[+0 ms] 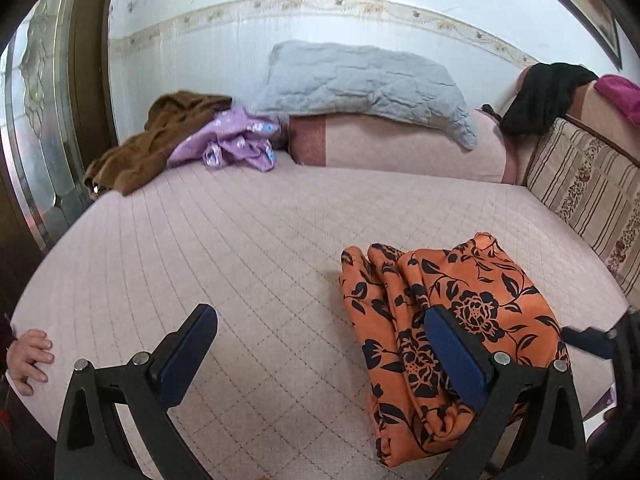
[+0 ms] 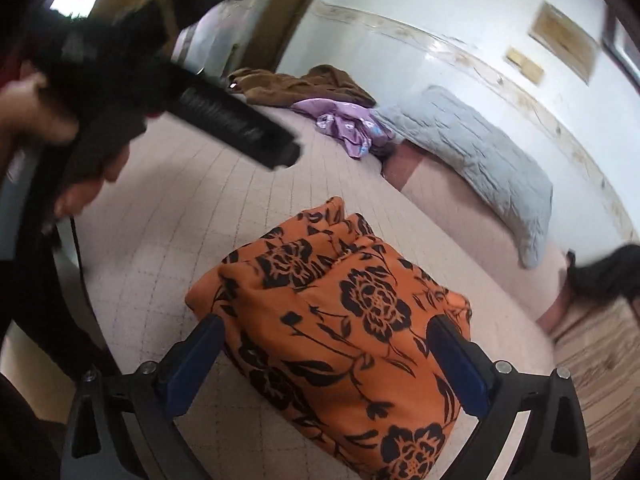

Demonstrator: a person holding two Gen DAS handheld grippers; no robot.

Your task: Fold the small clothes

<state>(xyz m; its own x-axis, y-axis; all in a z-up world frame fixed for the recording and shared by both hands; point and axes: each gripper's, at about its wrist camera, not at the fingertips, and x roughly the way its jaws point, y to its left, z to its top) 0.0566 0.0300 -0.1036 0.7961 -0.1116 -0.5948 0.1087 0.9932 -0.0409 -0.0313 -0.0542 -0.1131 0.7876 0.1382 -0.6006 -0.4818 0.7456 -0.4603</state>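
Lying folded into a thick bundle on the pink quilted bed (image 1: 240,240), the orange garment with black flowers (image 2: 340,320) sat near the front edge. The right gripper (image 2: 326,346) hovered over it with its fingers spread wide on either side, not pressing the cloth. The left gripper (image 1: 320,336) also had its fingers spread, holding nothing, the bundle just beside and behind its right finger. A brown garment (image 1: 156,140) and a purple one (image 1: 236,140) lay crumpled at the far side, next to a grey pillow (image 1: 368,84).

A home bedroom: quilted pink bed (image 1: 260,232), grey pillow (image 1: 360,84), strewn clothes (image 1: 160,140).
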